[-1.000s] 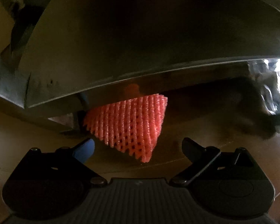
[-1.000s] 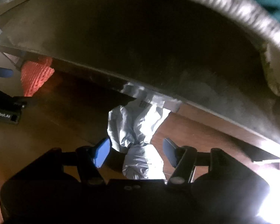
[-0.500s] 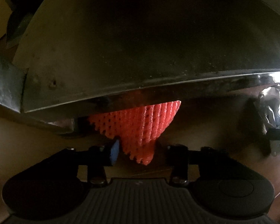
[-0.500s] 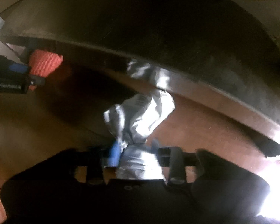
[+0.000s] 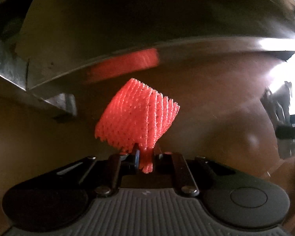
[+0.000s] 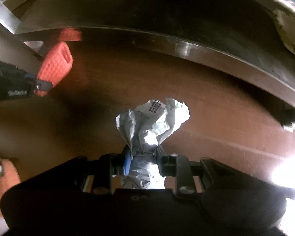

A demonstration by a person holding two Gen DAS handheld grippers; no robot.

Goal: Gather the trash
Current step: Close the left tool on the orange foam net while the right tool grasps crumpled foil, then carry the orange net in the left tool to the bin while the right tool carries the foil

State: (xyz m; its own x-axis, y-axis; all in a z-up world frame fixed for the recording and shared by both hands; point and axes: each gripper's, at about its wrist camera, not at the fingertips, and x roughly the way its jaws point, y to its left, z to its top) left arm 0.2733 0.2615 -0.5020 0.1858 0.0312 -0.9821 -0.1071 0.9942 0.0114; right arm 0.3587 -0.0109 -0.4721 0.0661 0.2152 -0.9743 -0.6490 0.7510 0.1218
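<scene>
My left gripper (image 5: 145, 157) is shut on a red foam net sleeve (image 5: 136, 116) and holds it up off the brown floor. The sleeve shows in the right wrist view (image 6: 54, 66) at the left, held by the left gripper (image 6: 41, 85). My right gripper (image 6: 143, 159) is shut on a crumpled white paper wad (image 6: 153, 123) and holds it above the floor. The right gripper shows blurred at the right edge of the left wrist view (image 5: 287, 129).
A dark metal piece with a shiny curved lower edge (image 5: 167, 45) hangs low over the scene; it also fills the top of the right wrist view (image 6: 186, 47). A metal leg or bracket (image 5: 61, 104) stands at the left. The brown floor (image 6: 206, 106) lies below.
Both grippers closed from open onto their items, then drew back from under the metal piece. The red sleeve and the paper wad now hang free of it.
</scene>
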